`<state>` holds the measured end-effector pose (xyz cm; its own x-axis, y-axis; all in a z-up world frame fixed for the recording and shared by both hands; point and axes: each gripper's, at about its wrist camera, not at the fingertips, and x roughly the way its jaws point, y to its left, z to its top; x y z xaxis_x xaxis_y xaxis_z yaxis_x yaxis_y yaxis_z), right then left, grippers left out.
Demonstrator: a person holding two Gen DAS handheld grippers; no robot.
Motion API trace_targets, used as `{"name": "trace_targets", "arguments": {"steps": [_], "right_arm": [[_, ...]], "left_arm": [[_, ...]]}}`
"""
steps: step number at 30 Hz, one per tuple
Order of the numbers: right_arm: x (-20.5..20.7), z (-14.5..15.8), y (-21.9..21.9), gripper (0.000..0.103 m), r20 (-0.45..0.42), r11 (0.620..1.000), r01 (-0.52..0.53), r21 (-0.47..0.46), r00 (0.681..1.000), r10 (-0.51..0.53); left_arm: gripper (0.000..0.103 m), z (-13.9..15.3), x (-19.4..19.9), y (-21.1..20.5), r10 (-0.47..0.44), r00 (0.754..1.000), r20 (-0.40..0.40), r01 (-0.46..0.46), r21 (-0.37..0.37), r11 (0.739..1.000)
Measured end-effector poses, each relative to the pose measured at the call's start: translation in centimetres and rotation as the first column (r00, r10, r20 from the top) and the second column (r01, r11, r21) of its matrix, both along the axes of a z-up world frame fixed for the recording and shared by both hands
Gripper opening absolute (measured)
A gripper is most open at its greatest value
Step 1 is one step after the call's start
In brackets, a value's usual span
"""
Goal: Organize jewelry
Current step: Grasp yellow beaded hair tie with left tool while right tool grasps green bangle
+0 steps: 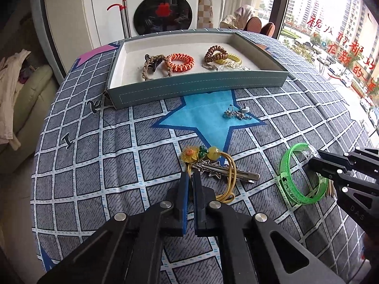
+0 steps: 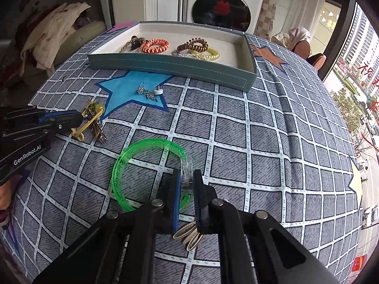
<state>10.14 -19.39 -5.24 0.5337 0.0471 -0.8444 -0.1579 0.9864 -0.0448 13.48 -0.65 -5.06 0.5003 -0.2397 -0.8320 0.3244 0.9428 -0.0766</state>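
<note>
A teal tray (image 1: 196,84) (image 2: 170,67) at the back holds a beige braided tie, an orange coil tie (image 1: 180,62), a brown coil, a yellow coil and a clear bracelet. My left gripper (image 1: 190,176) is shut on the yellow elastic of a flower hair tie (image 1: 228,172) that lies over a silver star clip (image 1: 236,174). My right gripper (image 2: 187,177) is shut on the clear clasp of a green bangle (image 2: 123,165), which rests on the cloth. It also shows in the left wrist view (image 1: 287,165).
A silver chain with a white stud (image 1: 238,113) (image 2: 149,92) lies on the blue star of the checked cloth. Beige folded bands (image 2: 189,235) lie under my right gripper. A washing machine (image 1: 161,7), a sofa and a window surround the table.
</note>
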Motion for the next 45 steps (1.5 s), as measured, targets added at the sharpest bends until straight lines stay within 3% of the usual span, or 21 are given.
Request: {"name": "trace_targets", "arguments": {"steps": [11,14,18,21,22,23,24,25,31,37,39,45], "right_arm": [[-1.1,1.9,-2.9,0.011,0.023,0.990,0.086,0.115,0.996,-0.089],[-1.1,2.1,-3.2,0.011,0.023,0.988,0.093,0.124,0.995,-0.097],[-1.2,2.3,-3.1,0.011,0.027,0.986,0.094,0.139,0.995,-0.099],[-1.5,2.5,-3.0,0.011,0.032,0.984,0.089,0.157,0.995,-0.095],[-1.5,2.5,-2.9,0.011,0.033,0.983,0.086,0.162,0.995,-0.092],[-1.6,2.6,-2.8,0.011,0.034,0.983,0.083,0.165,0.995,-0.090],[-1.6,2.6,-2.7,0.011,0.034,0.982,0.080,0.169,0.996,-0.087],[-1.6,2.6,-2.6,0.011,0.035,0.982,0.077,0.172,0.996,-0.084],[-1.8,2.7,-2.2,0.011,0.038,0.981,0.064,0.186,0.997,-0.073],[-2.3,3.0,-2.5,0.011,0.042,0.978,0.074,0.197,0.996,-0.084],[-2.4,2.9,-2.7,0.011,0.039,0.976,0.079,0.201,0.995,-0.089],[-2.2,2.8,-2.8,0.011,0.034,0.973,0.089,0.213,0.995,-0.098]], "left_arm": [[0.023,2.7,-0.6,2.1,0.011,0.999,0.037,-0.007,-0.100,0.995],[0.023,3.4,-0.7,2.1,-0.001,0.998,0.064,0.007,-0.097,0.995],[0.023,3.1,-0.4,1.9,0.017,0.996,0.083,-0.015,-0.036,0.999],[0.024,2.5,-0.2,2.2,0.022,0.998,0.065,-0.020,-0.019,1.000],[0.029,2.4,-0.1,2.3,0.023,0.998,0.057,-0.022,-0.015,1.000],[0.040,2.2,-0.1,2.5,0.024,0.998,0.050,-0.024,-0.006,1.000],[0.087,2.1,-0.1,2.7,0.031,0.998,0.049,-0.031,0.000,1.000],[0.103,2.2,-0.3,2.9,0.049,0.997,0.059,-0.050,0.004,0.999],[0.103,2.4,0.2,2.6,0.035,0.993,0.111,-0.041,0.051,0.998],[0.098,0.6,1.9,1.1,-0.082,0.995,0.054,0.076,0.120,0.990],[0.092,0.2,2.1,0.8,-0.098,0.994,0.049,0.091,0.134,0.987],[0.092,0.1,2.7,-0.1,-0.121,0.991,0.052,0.113,0.144,0.983]]}}
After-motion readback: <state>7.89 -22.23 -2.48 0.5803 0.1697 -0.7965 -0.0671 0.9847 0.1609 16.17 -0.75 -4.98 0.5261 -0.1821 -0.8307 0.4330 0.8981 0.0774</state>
